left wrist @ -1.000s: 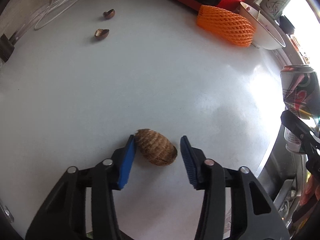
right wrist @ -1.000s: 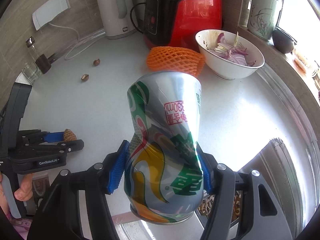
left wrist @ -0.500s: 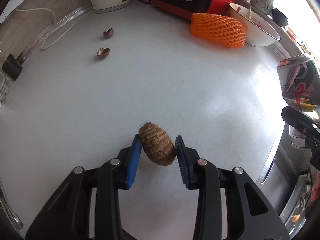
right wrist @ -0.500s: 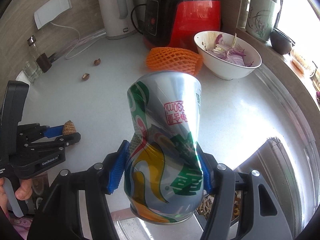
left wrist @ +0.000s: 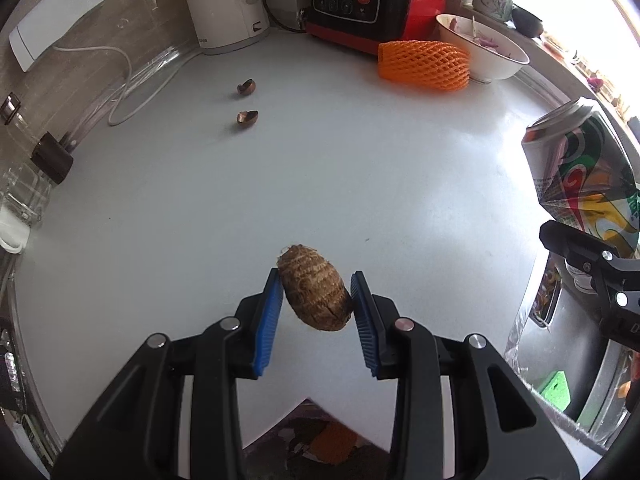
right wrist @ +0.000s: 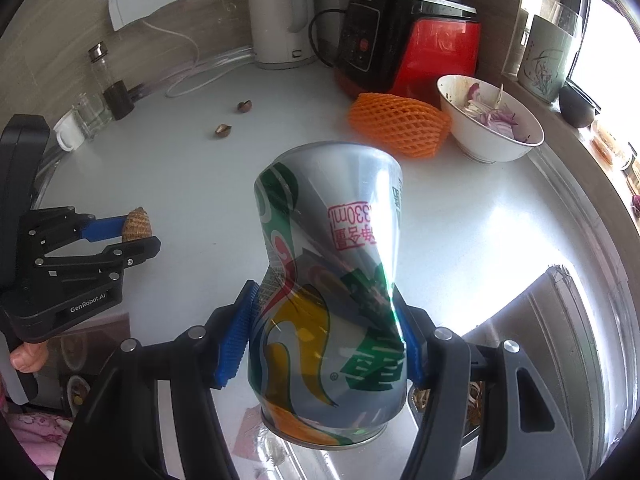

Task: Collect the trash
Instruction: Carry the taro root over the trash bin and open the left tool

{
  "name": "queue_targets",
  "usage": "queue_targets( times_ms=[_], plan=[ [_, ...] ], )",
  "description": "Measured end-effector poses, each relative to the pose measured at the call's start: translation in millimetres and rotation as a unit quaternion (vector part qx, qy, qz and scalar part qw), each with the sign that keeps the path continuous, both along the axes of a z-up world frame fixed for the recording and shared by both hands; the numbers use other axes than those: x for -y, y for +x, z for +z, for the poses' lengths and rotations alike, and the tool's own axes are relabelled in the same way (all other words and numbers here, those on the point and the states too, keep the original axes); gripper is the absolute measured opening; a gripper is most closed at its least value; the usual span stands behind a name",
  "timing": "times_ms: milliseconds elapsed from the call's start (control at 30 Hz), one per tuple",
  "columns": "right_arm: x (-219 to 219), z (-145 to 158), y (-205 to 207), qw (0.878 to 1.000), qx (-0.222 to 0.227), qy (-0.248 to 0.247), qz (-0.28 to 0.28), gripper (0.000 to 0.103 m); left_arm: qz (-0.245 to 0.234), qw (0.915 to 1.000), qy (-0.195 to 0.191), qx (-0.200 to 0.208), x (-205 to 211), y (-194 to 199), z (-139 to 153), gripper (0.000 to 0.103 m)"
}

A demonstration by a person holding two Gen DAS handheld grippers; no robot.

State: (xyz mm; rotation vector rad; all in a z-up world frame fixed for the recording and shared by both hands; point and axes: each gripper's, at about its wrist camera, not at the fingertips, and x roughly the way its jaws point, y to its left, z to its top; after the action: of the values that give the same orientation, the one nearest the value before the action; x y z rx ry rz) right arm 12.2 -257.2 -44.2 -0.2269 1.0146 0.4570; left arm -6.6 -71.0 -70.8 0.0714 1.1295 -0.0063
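Observation:
My left gripper point(left wrist: 316, 300) is shut on a brown, ridged taro-like root piece point(left wrist: 314, 293) and holds it lifted above the white counter point(left wrist: 320, 168). It also shows in the right wrist view point(right wrist: 136, 222) at the left. My right gripper point(right wrist: 324, 344) is shut on a dented silver, green and orange drink can point(right wrist: 328, 300), held upright over the counter's front edge. The can shows at the right of the left wrist view point(left wrist: 580, 176). Two brown nut shells point(left wrist: 247, 117) point(left wrist: 245, 87) lie far back. An orange foam net point(left wrist: 424, 65) lies by a bowl.
A white bowl of onion scraps point(right wrist: 490, 120), a red and black cooker point(right wrist: 400, 44) and a white kettle point(right wrist: 282, 16) stand at the back. A glass bottle point(right wrist: 110, 84) and cups stand at the left. A sink point(left wrist: 576, 352) is at the right.
My left gripper closed on the root piece and lifted it off the counter, drawing back toward the front edge. My right gripper kept holding the can, rising slightly.

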Motion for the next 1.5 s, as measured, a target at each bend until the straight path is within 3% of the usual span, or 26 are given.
queue_targets(
  times_ms=[367, 633, 1167, 1500],
  plan=[
    [-41, 3, -89, 0.999, -0.027, 0.018, 0.014, 0.063, -0.031, 0.9991, -0.01, -0.027, -32, -73, 4, 0.035],
    [-60, -3, -149, 0.998, -0.051, 0.021, 0.004, 0.063, -0.084, 0.995, -0.007, -0.054, -37, -128, -11, 0.035],
    [-67, -39, -196, 0.994, -0.11, -0.001, 0.008, 0.063, -0.169, 0.976, 0.002, -0.138, -27, -191, -105, 0.035],
    [-73, -53, -200, 0.992, -0.125, -0.009, 0.023, 0.063, -0.189, 0.9693, -0.001, -0.157, -24, -194, -155, 0.035]
  ],
)
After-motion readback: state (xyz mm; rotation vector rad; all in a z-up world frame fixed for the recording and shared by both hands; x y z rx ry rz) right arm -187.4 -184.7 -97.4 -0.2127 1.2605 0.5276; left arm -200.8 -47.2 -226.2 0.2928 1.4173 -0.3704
